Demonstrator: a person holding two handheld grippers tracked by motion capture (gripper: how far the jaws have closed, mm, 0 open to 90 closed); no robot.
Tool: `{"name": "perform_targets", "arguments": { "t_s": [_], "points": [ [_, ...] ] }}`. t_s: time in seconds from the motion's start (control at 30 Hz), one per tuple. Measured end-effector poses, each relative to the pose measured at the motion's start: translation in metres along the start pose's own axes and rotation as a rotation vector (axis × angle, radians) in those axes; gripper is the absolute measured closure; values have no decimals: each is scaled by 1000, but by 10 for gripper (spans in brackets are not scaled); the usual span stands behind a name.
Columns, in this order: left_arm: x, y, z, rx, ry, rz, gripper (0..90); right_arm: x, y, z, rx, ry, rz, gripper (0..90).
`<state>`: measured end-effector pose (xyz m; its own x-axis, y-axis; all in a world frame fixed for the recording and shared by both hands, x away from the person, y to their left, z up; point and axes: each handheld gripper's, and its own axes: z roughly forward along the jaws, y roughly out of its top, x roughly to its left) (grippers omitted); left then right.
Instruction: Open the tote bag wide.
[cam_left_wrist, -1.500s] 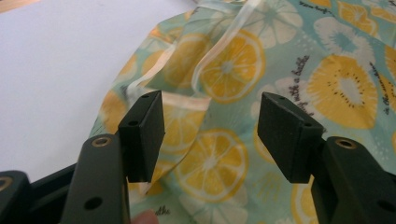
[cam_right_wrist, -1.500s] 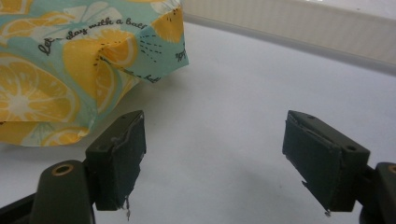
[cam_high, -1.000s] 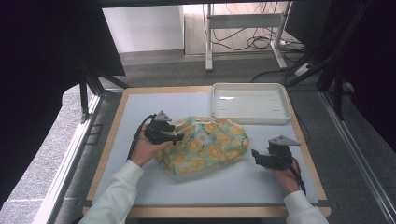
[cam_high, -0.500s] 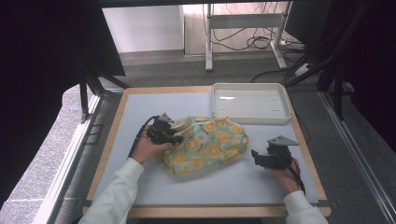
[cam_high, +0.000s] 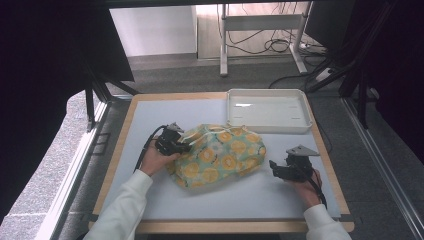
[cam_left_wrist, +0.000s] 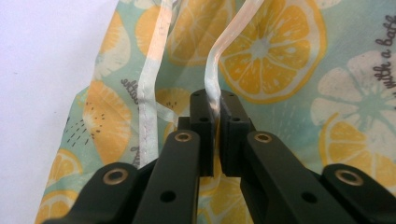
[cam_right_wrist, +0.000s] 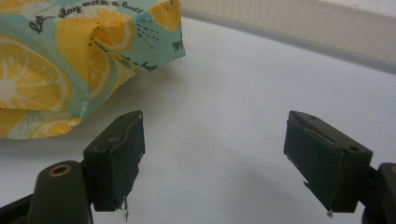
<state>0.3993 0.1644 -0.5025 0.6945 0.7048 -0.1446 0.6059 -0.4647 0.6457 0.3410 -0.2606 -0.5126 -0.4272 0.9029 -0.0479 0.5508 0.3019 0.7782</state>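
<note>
The left gripper (cam_left_wrist: 215, 105) has just been closing, and its jaws are now pressed together on a white ribbon (cam_left_wrist: 215, 70) that runs up from between the pads across the cloth bag (cam_left_wrist: 289, 70). A second strand of the ribbon lies loose on the fabric just beside the held one. In the high view the left gripper (cam_high: 181, 146) sits at the left end of the bag (cam_high: 220, 155), held in the left hand (cam_high: 157, 159).

The bag, printed with lemon slices on pale green, lies bunched near the middle of the grey table mat (cam_high: 150, 115).

The right gripper (cam_right_wrist: 212, 154) has its jaws spread wide with nothing between them; it rests over bare mat (cam_right_wrist: 224, 84), near the bag's right end (cam_right_wrist: 42, 60) but apart from it. A white tray (cam_high: 305, 107) stands at the far right of the mat.
</note>
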Motion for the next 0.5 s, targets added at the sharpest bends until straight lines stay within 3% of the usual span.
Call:
{"name": "perform_targets", "arguments": {
  "t_s": [0.3,0.5],
  "points": [
    [-2,0,-12,-51,-29,-11,887,-1,2,0,-4,10,-3,211],
    [-4,1,-13,-58,-37,-3,888,-3,10,-8,-29,31,-1,211]
  ]
}}
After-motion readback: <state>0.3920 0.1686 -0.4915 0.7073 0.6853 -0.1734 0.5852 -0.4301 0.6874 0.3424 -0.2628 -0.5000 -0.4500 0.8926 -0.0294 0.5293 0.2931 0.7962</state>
